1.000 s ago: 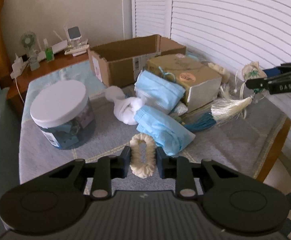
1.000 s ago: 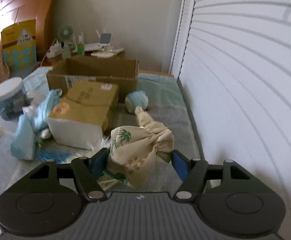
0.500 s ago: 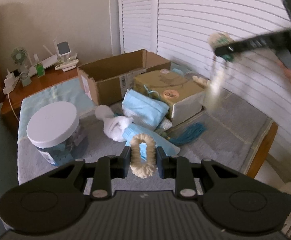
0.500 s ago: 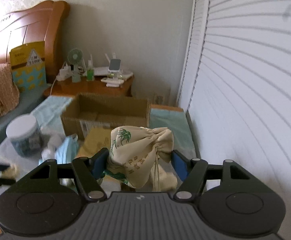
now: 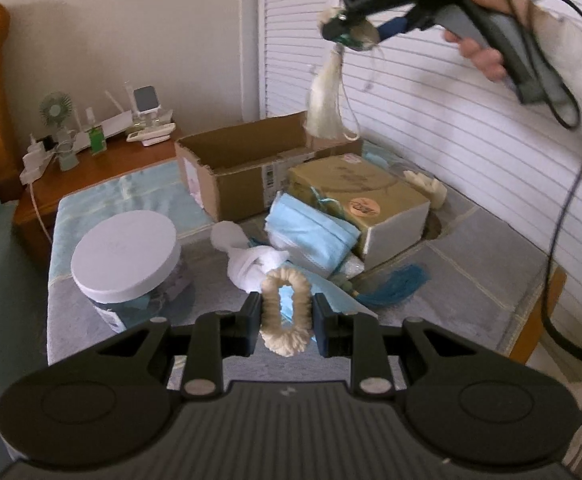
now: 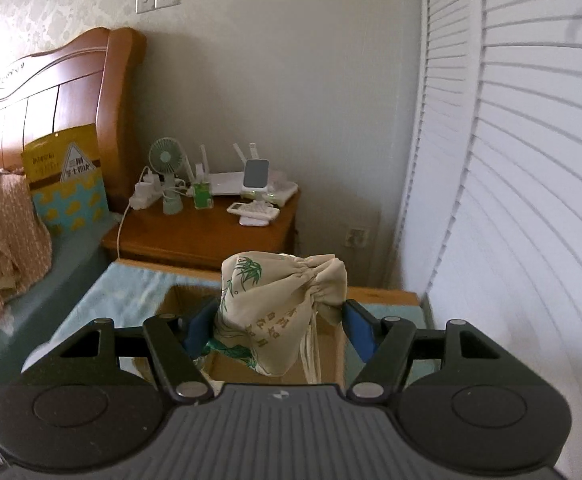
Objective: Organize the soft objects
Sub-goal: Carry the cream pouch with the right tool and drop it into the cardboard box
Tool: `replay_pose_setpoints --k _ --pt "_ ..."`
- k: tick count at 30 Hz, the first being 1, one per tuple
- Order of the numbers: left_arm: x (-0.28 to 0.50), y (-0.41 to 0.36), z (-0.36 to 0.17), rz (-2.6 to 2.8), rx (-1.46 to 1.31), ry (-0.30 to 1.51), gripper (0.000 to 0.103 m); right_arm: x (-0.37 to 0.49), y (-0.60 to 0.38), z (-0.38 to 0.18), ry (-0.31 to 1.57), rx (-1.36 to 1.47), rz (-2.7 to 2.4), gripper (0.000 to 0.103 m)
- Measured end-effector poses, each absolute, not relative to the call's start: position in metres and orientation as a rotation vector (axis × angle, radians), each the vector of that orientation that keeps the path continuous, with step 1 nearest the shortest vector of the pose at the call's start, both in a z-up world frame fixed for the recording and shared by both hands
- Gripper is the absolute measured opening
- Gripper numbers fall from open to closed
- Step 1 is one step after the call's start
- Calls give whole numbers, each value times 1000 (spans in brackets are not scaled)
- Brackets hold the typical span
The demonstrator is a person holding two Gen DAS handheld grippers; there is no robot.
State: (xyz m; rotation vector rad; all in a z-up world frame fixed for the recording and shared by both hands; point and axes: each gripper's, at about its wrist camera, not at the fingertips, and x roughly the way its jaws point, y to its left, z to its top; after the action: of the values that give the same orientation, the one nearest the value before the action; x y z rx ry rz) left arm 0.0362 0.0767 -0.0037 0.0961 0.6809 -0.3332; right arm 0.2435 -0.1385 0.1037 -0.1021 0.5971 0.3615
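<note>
My left gripper (image 5: 285,314) is shut on a cream fluffy ring (image 5: 286,312), held above the table. My right gripper (image 6: 277,322) is shut on a beige drawstring pouch (image 6: 279,304) with green print. In the left wrist view it (image 5: 347,34) is high above the open cardboard box (image 5: 247,168), and a cream tassel (image 5: 325,96) hangs from the pouch. In the right wrist view the box (image 6: 323,344) lies right under the pouch. Blue face masks (image 5: 311,230), a white knotted cloth (image 5: 251,256) and a teal tassel (image 5: 391,284) lie on the table.
A jar with a white lid (image 5: 125,256) stands at the left. A closed brown box (image 5: 359,196) sits beside the cardboard box. A wooden nightstand (image 6: 207,232) with a fan and small devices is behind. White louvered doors (image 6: 511,200) run along the right.
My right gripper has risen with the pouch and moved left over the cardboard box. My left gripper has lifted a little with the ring.
</note>
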Motion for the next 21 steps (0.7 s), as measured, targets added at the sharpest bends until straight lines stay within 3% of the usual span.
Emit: replay_pose_setpoints --k 11,16,18,21 --pt "39 89 -7 -252 73 714 25 309 -110 66 710 -36 344 73" --pt "44 91 -6 -244 71 721 25 314 -110 43 757 -68 308 78" --pt "45 90 -5 -245 75 721 25 314 -112 42 756 -69 296 92" --pt "48 89 -4 -253 72 726 25 304 -121 45 733 -49 302 103"
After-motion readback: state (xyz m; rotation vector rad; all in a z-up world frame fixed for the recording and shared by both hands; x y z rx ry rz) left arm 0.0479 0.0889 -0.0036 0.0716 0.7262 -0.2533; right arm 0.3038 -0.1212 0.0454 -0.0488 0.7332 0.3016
